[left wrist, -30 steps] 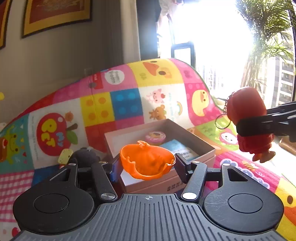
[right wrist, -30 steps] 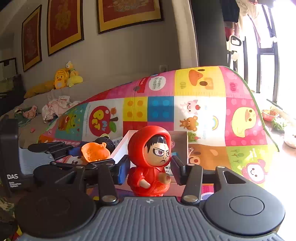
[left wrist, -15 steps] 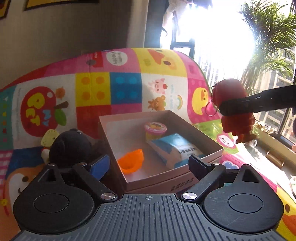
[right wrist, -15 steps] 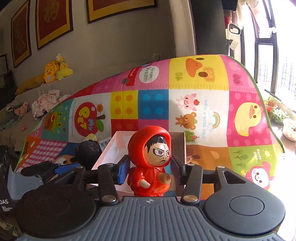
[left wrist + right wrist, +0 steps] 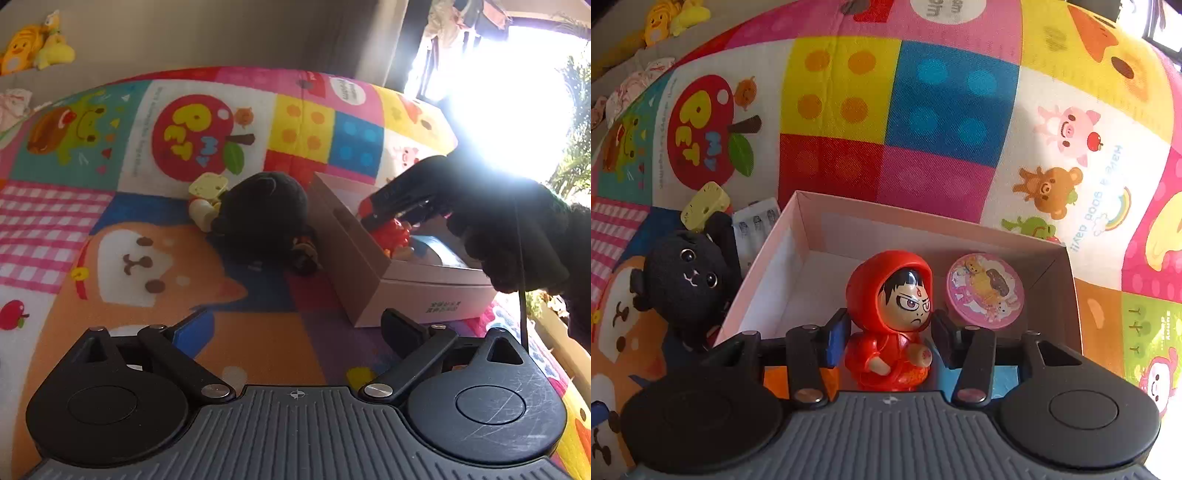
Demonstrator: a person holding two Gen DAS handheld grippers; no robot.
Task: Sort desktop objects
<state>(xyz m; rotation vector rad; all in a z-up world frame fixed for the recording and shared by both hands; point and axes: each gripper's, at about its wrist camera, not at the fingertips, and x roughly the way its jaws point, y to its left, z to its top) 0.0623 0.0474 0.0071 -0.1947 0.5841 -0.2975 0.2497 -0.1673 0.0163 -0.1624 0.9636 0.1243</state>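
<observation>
A red-hooded figurine [image 5: 892, 321] with a scowling painted face and glossy red robe was held upright between the pads of the right gripper [image 5: 890, 334], clamped at its shoulders. It was held over the open pink cardboard box [image 5: 812, 218], with a round pink tin [image 5: 984, 290] seen just to its right. A black plush cat [image 5: 685, 291] was seen outside the box's left wall. The left gripper [image 5: 297, 330] was opening wide, with nothing between its jaws, above the patterned play mat [image 5: 110, 158].
</observation>
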